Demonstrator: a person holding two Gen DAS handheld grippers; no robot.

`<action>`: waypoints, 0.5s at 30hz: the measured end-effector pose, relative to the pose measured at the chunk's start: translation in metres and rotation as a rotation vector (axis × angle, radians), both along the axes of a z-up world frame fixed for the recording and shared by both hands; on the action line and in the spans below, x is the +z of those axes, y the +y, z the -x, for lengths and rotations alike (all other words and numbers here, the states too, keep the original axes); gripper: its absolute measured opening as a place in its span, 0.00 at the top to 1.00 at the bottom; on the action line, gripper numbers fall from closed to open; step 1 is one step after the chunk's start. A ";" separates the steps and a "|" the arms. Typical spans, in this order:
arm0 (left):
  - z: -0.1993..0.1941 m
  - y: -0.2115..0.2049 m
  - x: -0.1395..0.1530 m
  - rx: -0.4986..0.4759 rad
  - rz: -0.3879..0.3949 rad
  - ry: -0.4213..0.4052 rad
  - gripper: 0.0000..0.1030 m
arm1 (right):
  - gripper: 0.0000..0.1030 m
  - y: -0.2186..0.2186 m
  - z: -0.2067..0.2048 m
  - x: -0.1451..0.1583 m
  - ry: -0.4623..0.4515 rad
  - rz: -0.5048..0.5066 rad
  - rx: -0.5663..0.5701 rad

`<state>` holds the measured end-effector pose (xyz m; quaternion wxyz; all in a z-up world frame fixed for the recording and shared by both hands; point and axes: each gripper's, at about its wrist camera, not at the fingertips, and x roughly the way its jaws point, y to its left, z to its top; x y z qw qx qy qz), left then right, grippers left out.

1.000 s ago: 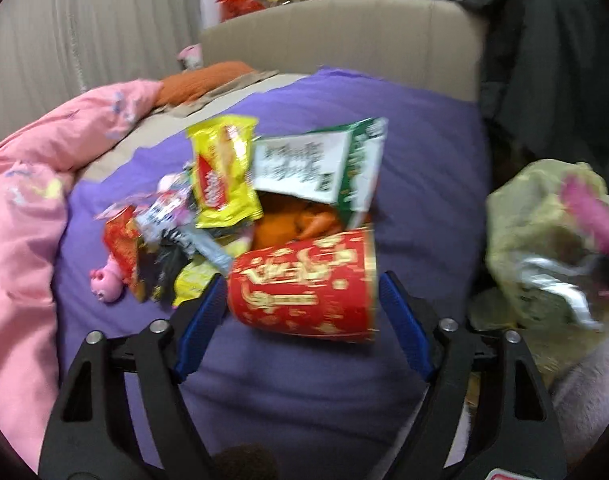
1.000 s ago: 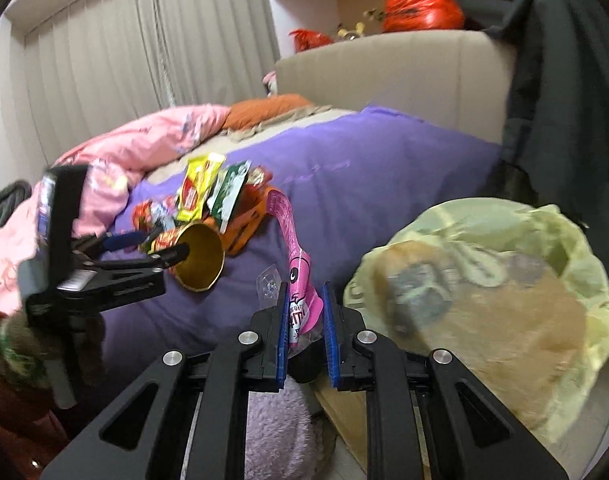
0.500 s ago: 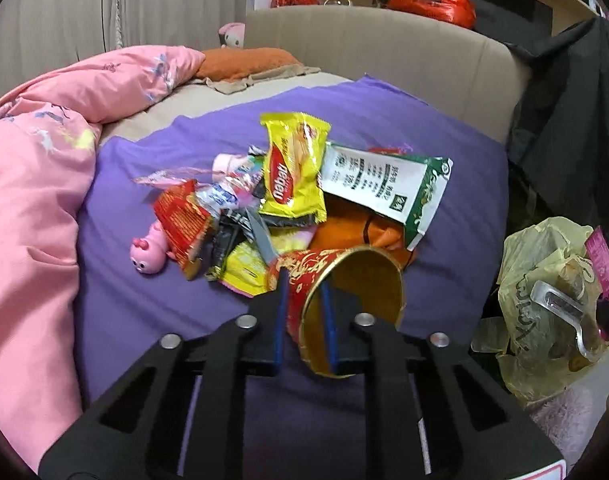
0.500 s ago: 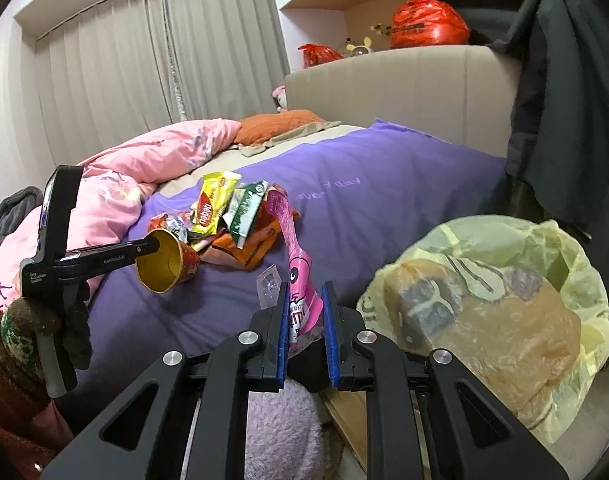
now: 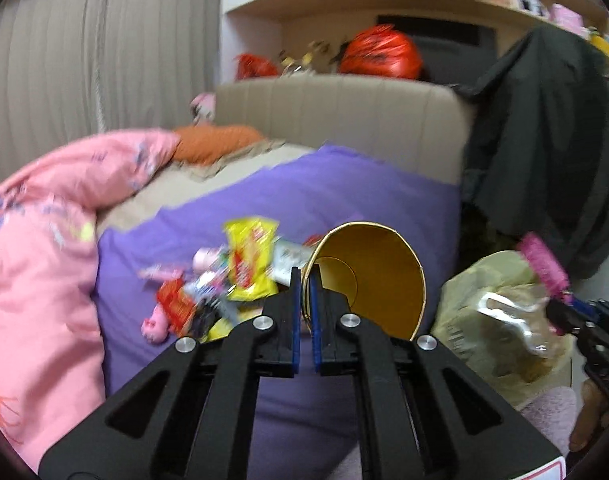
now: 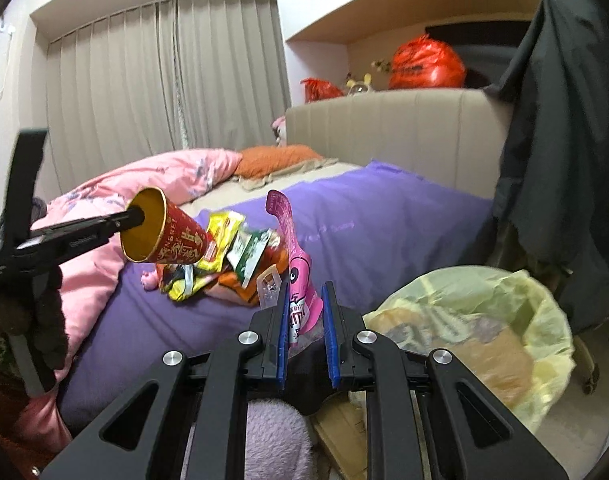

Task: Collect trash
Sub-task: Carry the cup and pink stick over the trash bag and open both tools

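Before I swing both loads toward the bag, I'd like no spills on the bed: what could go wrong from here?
1. The left hand-held gripper pinches only the rim of the paper cup, held over the bed; the cup could pivot or slip back onto the purple blanket.
2. The right hand-held gripper looks loose around the pink wrapper, which may drop short of the yellow trash bag.
3. The bag's rim sags, so a tossed cup could miss.
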<state>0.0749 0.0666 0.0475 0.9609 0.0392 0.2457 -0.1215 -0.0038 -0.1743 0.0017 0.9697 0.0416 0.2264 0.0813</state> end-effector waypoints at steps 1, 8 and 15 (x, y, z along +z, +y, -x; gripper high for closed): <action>0.005 -0.006 0.005 -0.016 -0.001 -0.011 0.96 | 0.85 -0.004 0.005 0.003 -0.012 0.000 -0.011; 0.038 -0.077 0.027 -0.173 -0.016 -0.053 0.96 | 0.85 -0.053 0.041 0.020 -0.075 0.009 -0.123; 0.052 -0.153 0.020 -0.316 -0.063 -0.041 0.96 | 0.85 -0.113 0.071 0.020 -0.081 0.025 -0.256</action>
